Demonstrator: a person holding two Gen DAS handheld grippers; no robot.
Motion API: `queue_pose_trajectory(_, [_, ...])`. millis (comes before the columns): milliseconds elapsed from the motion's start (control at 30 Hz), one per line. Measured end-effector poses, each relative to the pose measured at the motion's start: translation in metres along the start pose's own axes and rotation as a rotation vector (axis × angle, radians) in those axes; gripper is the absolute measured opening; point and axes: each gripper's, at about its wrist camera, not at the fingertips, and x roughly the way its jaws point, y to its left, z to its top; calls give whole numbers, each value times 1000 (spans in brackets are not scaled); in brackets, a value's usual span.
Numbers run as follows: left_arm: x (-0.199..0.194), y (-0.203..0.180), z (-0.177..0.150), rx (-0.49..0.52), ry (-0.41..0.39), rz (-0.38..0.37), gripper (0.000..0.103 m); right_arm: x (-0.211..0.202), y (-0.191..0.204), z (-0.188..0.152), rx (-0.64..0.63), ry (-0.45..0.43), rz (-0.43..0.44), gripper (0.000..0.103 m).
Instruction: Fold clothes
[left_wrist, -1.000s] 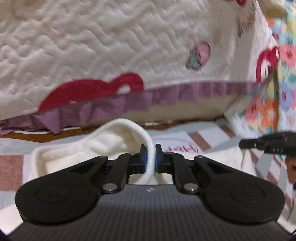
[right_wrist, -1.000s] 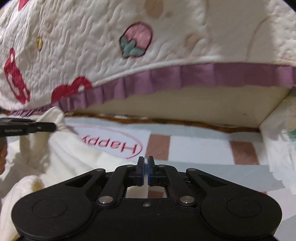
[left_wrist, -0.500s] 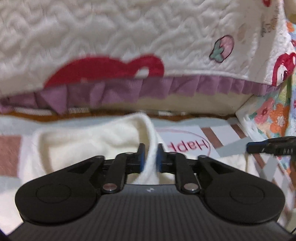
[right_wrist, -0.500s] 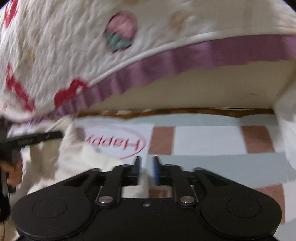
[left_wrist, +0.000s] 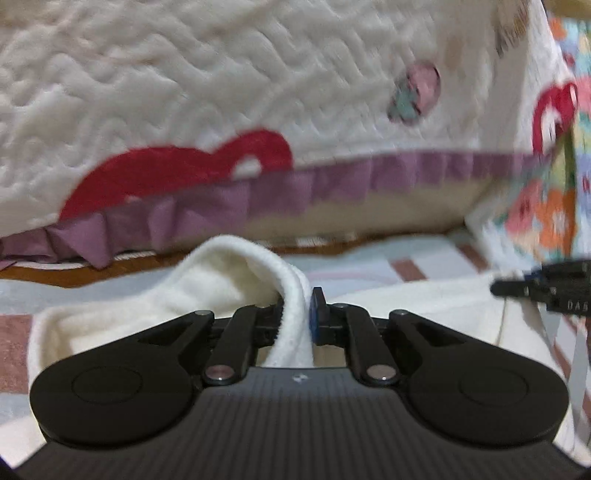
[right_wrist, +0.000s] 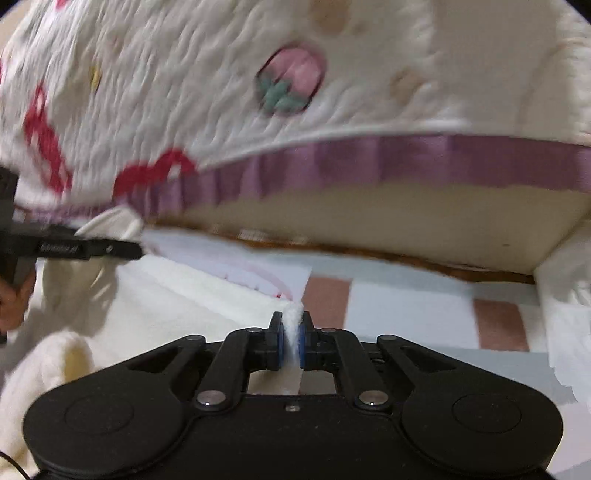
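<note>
- Clearly, the left gripper (left_wrist: 297, 306) was clamped on a thick rolled edge of the cream garment (left_wrist: 155, 295), a soft, nubbly fleece that arched up in a hump ahead of the blue-padded fingers.
- The right gripper (right_wrist: 291, 332) was pinched narrow on a small tuft of the same cream garment (right_wrist: 177, 306), the fabric squeezed between its blue pads.
- The garment lay spread on a checked mat (right_wrist: 406, 306) of pale blue and dusty-pink squares, smooth and flat beside the fleece; it stretched between the two grippers.
- Behind rose a quilted cover (left_wrist: 221, 81), cream with wavy stitching, red shapes and a strawberry patch (right_wrist: 291, 83), edged by a pleated purple ruffle (left_wrist: 332, 181).
- Only the left wrist view showed a bright floral cloth (left_wrist: 546, 206) at the far right and the tip of the right gripper from the side.
- Only the right wrist view showed a curved pink printed line on the mat (right_wrist: 266, 277), partly covered by the garment, and the left gripper's dark finger in profile with the fleece hump behind it.
</note>
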Motion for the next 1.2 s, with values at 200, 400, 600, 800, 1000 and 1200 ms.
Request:
queue_pose_trajectory(200, [16, 1, -14, -14, 10, 57, 14, 18, -9, -2, 29, 15, -60, 6])
queue_pose_trajectory(400, [-30, 19, 6, -94, -121, 56, 51, 20, -45, -5, 132, 12, -192, 0])
queue_pose_trajectory(600, [-93, 84, 21, -140, -198, 167, 66, 4, -36, -1, 156, -33, -86, 9])
queue_pose_trajectory(800, [-96, 133, -6, -237, -35, 150, 66, 20, 17, 23, 222, -13, 137, 17])
queue_pose_trajectory(1000, [-95, 110, -27, -68, 74, 150, 69, 53, 113, 53, 59, 134, 343, 32])
queue_pose_trajectory(1200, [-111, 99, -55, 202, 188, 321, 70, 94, 191, 48, -183, 289, 299, 42])
